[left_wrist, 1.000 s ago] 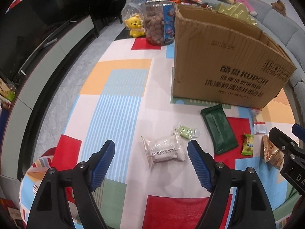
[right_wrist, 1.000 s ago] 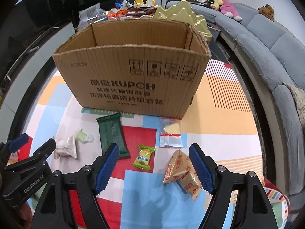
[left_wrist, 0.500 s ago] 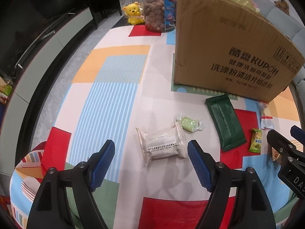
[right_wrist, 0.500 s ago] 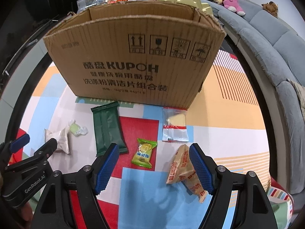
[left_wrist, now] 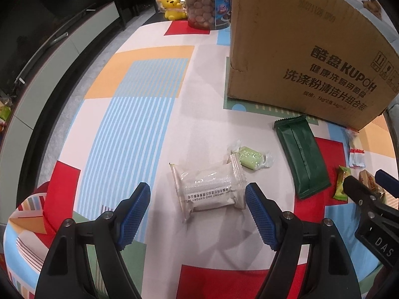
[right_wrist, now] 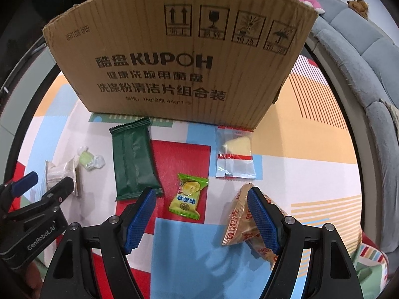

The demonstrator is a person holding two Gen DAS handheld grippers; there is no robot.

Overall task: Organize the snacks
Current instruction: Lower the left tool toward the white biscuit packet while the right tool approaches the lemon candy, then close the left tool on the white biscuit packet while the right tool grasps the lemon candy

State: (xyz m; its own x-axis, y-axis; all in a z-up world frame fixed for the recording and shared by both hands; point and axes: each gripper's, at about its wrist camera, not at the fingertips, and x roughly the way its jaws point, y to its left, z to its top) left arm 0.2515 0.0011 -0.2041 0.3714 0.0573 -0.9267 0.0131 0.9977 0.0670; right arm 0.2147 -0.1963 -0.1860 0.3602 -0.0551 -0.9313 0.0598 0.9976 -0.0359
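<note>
Over patterned mat, both jaws gape wide, apparently gripping nothing.

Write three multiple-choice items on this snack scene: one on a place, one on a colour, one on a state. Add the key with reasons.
1. Where does the long flat packet lie?
A. inside the cardboard box
B. on the mat in front of the cardboard box
C. on the sofa

2. What colour is that long flat packet?
A. dark green
B. orange
C. pink

3. How does the left tool stand?
A. shut on the pale clear-wrapped packet
B. shut and empty
C. open, pads either side of the pale clear-wrapped packet

Key:
1 B: it lies flat on the patterned mat, one end near the foot of the cardboard box.
2 A: its wrapper is dark green in both views.
3 C: the blue pads stand wide apart and the pale clear-wrapped packet lies between them; whether the right pad touches its edge is unclear.
</note>
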